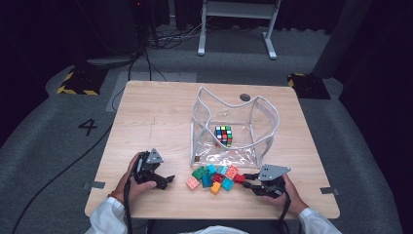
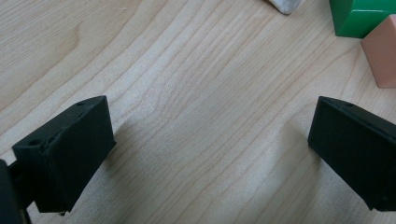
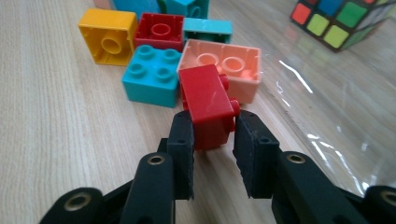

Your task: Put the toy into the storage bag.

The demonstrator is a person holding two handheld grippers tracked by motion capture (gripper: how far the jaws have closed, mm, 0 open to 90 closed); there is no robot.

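My right gripper (image 3: 212,140) is shut on a small red brick (image 3: 205,100) lying on its side, at the right edge of a pile of coloured bricks (image 1: 214,176) near the table's front. In the high view the right gripper (image 1: 247,180) points left at the red brick (image 1: 239,178). Behind it lie a salmon brick (image 3: 224,70), a teal brick (image 3: 150,77) and a yellow brick (image 3: 108,43). My left gripper (image 1: 165,181) rests left of the pile. Its jaws stand wide open over bare wood (image 2: 210,140).
A clear plastic bag (image 1: 263,122) with white trim stands open behind the pile, and a Rubik's cube (image 1: 224,135) sits inside it. A green brick (image 2: 362,16) and a salmon brick (image 2: 380,56) lie ahead of the left gripper. The table's front edge (image 1: 214,214) is close.
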